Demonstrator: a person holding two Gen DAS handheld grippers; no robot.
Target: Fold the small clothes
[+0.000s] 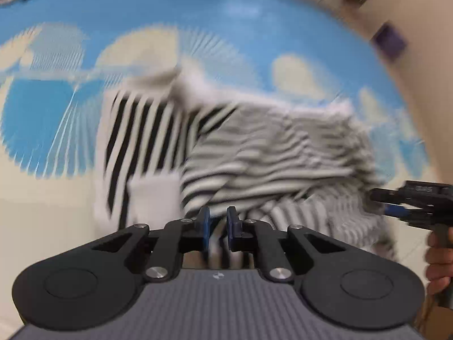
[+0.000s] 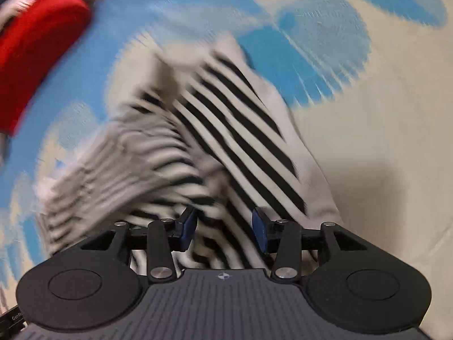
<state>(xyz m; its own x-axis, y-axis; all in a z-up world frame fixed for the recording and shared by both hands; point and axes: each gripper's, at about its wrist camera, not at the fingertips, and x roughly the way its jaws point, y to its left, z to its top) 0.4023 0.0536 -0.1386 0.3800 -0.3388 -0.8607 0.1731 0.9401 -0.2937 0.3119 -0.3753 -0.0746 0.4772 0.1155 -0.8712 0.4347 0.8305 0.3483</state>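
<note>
Left wrist view, striped garment (image 1: 254,153) pinched in left gripper (image 1: 218,223)

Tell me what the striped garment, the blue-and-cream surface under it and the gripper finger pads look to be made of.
Striped garment: soft knit cloth, likely cotton jersey, matte; it drapes and wrinkles.
Blue-and-cream surface: probably a woven or printed fabric, matte; motion blur hides any weave.
Left gripper pads: blue, smooth, possibly rubber or plastic, on black matte plastic-looking arms.

Blue-and-cream patterned bedsheet (image 1: 198,8) as work surface; red cloth (image 2: 34,65) at its far edge; purple object (image 1: 389,39) beyond it.
</note>
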